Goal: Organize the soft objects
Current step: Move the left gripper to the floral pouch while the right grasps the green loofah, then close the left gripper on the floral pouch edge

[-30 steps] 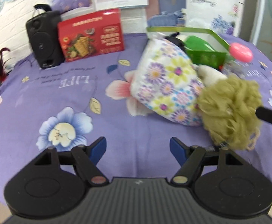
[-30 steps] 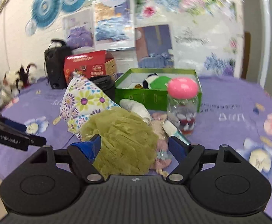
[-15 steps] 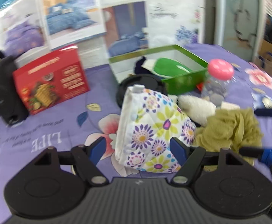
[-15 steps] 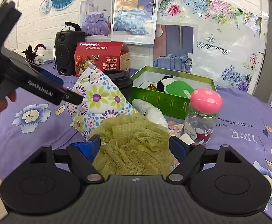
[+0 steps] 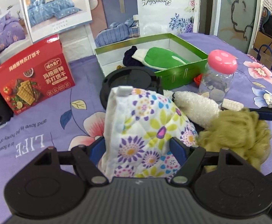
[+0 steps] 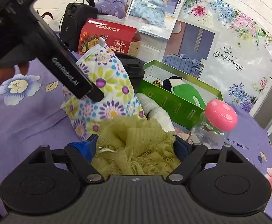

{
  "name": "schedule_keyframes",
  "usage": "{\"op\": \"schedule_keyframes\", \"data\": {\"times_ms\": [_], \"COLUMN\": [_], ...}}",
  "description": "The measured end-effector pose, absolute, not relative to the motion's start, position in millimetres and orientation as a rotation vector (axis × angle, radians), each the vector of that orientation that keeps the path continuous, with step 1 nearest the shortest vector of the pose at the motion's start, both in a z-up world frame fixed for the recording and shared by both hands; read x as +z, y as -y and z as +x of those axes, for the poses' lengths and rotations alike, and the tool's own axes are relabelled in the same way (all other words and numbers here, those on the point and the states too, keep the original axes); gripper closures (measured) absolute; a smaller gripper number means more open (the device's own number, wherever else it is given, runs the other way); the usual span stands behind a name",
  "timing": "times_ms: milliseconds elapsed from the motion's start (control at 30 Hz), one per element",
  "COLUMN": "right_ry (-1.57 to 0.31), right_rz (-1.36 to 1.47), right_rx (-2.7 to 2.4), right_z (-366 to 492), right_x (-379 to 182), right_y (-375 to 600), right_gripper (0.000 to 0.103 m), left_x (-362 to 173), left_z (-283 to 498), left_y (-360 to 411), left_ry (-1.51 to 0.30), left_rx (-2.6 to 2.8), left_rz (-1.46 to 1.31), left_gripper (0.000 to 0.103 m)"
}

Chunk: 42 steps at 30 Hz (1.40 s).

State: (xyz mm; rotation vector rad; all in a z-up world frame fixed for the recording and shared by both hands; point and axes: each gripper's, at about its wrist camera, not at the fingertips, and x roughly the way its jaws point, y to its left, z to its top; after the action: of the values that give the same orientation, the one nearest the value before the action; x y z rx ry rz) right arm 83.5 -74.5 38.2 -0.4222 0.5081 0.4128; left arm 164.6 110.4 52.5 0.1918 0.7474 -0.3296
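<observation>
A floral quilted oven mitt [image 5: 145, 130] stands on the purple bedspread, and my left gripper [image 5: 138, 148] is open with its blue fingers on either side of it. The mitt also shows in the right wrist view [image 6: 106, 93]. My right gripper [image 6: 136, 145] is open around an olive mesh bath pouf [image 6: 136, 149], which also shows in the left wrist view [image 5: 242, 130]. A white fluffy toy [image 5: 197, 108] lies behind them. The green box [image 5: 182, 72] holds a green, white and dark soft toy [image 5: 160, 57].
A clear jar with a pink mushroom lid [image 5: 220, 74] stands right of the box. A black round lid [image 5: 130, 82] lies behind the mitt. A red cracker box [image 5: 35, 74] and a black speaker [image 6: 76, 24] stand at the back left, by the postered wall.
My left gripper has moved right and forward until its fingers straddle the floral mitt. My right gripper has stayed around the pouf and has turned a little to the right.
</observation>
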Motion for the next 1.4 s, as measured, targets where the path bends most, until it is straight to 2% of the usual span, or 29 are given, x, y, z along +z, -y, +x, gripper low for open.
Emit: {"op": "schedule_keyframes", "data": {"times_ms": [267,600,833,1100,1400], "right_ry": [-0.583,-0.545,-0.52,-0.559,-0.596], "right_rz": [-0.13,-0.098,-0.073,0.005,0.021], "right_rx": [0.381,0.351,0.401,0.406,0.432], "right_z": [72.9,71.6,59.1,52.2,64.7], "right_x": [56.5,58.6,62.3,63.9,54.0], "right_y": [152.8,167.8,159.0,167.4,142.6], "right_gripper": [0.027,0.025,0.025,0.025,0.024], "left_x": [56.8,43.9,36.2,11.0,-4.1], "left_z": [135.5,72.1,103.4,147.2,156.8], "left_y": [-117.2,-136.0,-136.1,-140.4,-138.0], "left_ry": [-0.785,-0.865,-0.859,-0.931,-0.923], "left_rx": [-0.367,-0.314,-0.149,-0.326,-0.375], "left_rz": [0.094,-0.006,0.086,0.071,0.059], "left_gripper": [0.028,0.028,0.028,0.028,0.028]}}
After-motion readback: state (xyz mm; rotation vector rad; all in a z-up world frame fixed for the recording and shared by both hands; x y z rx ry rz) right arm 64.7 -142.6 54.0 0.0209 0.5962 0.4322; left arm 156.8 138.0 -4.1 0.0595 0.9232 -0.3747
